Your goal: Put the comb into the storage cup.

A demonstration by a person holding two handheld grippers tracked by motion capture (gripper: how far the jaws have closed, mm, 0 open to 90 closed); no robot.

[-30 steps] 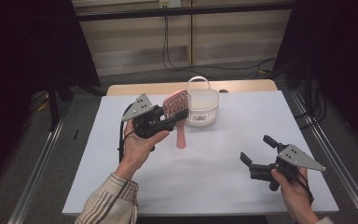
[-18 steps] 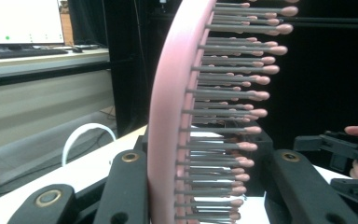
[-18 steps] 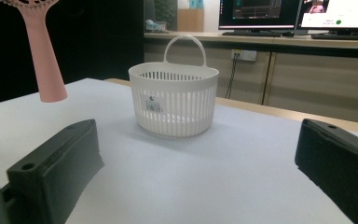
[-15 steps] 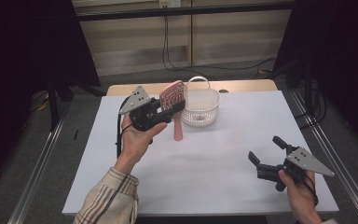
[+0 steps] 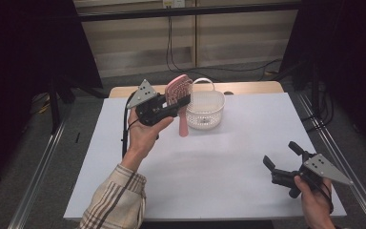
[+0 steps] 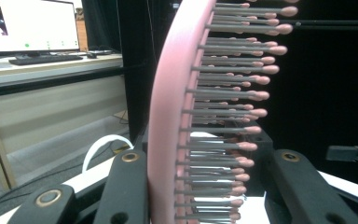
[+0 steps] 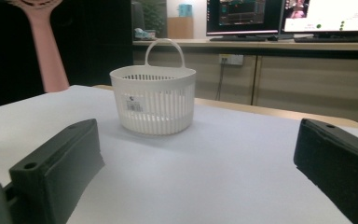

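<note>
My left gripper (image 5: 181, 100) is shut on the head of a pink hairbrush (image 5: 180, 95), held up above the table's far left part, its handle hanging down beside the white basket (image 5: 205, 109). In the left gripper view the brush (image 6: 177, 116) stands upright between the two black jaws, bristles pointing right. The white slatted basket (image 7: 153, 100) with a hoop handle stands on the white table top, empty as far as I can see. My right gripper (image 5: 282, 155) rests low near the front right corner, jaws wide apart with nothing between them; the brush handle (image 7: 46, 51) hangs at far left.
The white table top (image 5: 209, 162) lies bare between the two hands. Metal rails run along both sides of the table. Monitors and a desk stand behind in the gripper views.
The left hand lifted the brush slightly and tipped it more upright beside the basket. The right gripper slid toward the front right corner of the table.
</note>
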